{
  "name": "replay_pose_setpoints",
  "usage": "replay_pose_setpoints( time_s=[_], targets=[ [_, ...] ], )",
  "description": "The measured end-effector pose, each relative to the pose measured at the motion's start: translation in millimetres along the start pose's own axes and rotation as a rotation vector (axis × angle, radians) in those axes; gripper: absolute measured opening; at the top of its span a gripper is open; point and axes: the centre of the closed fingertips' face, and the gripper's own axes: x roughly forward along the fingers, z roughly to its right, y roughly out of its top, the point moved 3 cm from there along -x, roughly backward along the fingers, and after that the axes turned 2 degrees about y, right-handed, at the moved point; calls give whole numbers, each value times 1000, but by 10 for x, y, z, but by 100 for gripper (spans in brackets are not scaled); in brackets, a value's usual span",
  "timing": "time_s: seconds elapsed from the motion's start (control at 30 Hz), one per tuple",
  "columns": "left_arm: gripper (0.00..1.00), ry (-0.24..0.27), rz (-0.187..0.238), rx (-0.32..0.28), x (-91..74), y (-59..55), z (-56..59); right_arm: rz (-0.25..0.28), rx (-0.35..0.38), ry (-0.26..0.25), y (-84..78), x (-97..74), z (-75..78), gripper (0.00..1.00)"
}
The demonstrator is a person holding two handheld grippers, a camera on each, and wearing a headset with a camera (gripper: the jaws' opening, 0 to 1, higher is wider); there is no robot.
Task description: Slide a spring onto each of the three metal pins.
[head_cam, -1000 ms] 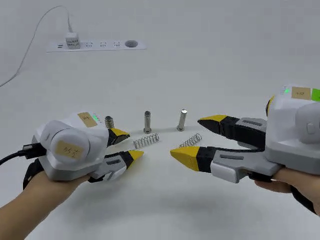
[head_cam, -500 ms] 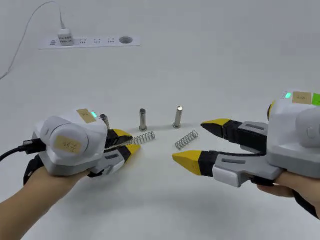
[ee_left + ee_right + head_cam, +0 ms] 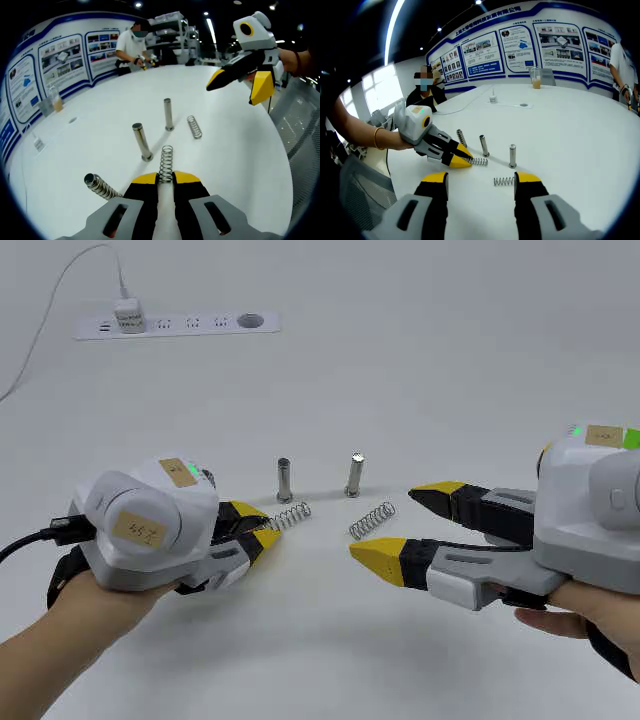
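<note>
My left gripper (image 3: 266, 527) is shut on one end of a small steel spring (image 3: 292, 514), which sticks out from its yellow tips toward the pins (image 3: 166, 161). Two bare metal pins stand upright just beyond it, one (image 3: 284, 480) (image 3: 142, 142) nearer the left and one (image 3: 353, 474) (image 3: 168, 114) to its right. A third pin (image 3: 100, 186) (image 3: 461, 137) carries a spring and leans beside the left gripper. Another loose spring (image 3: 372, 520) (image 3: 504, 181) lies flat on the white table. My right gripper (image 3: 405, 521) (image 3: 481, 178) is open, with that loose spring just ahead of its tips.
A white power strip (image 3: 175, 323) with a plugged-in charger and cable lies at the far left of the table. A black cable trails from the left gripper. People stand and sit beyond the table in the gripper views.
The left gripper's jaws, open on either side of the spring a second ago, have shut on its end. The right gripper has barely moved.
</note>
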Motion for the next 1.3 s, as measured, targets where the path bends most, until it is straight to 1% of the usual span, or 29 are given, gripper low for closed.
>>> replay_pose_setpoints(
  time_s=[0.13, 0.23, 0.47, 0.6, 0.67, 0.73, 1.0, 1.13, 1.2, 1.3],
  targets=[
    [10, 2, -4, 16, -4, 4, 13, 7, 27, -2, -2, -12, 8, 54],
    [10, 3, 5, 16, -23, 23, 31, 17, 44, 0, 8, -21, 1, 54],
    [10, 15, 23, 18, -108, 56, 44, 16, 50, 12, 36, -14, -32, 54],
    [10, 34, 49, 15, -211, 135, 41, 28, 62, 28, 89, -2, -69, 54],
    [10, 40, 62, 11, -265, 166, 42, 54, 101, 50, 143, 8, -99, 54],
    [10, 46, 77, 8, -314, 201, 49, 70, 120, 58, 183, 7, -110, 54],
    [10, 70, 152, -5, -544, 376, 135, 123, 198, 111, 330, 22, -160, 54],
    [10, 72, 182, -7, -627, 444, 187, 134, 215, 135, 387, 34, -191, 54],
    [10, 79, 204, -17, -672, 485, 205, 140, 223, 148, 414, 42, -210, 53],
    [10, 75, 239, -39, -721, 544, 245, 145, 249, 175, 436, 55, -259, 51]
  ],
)
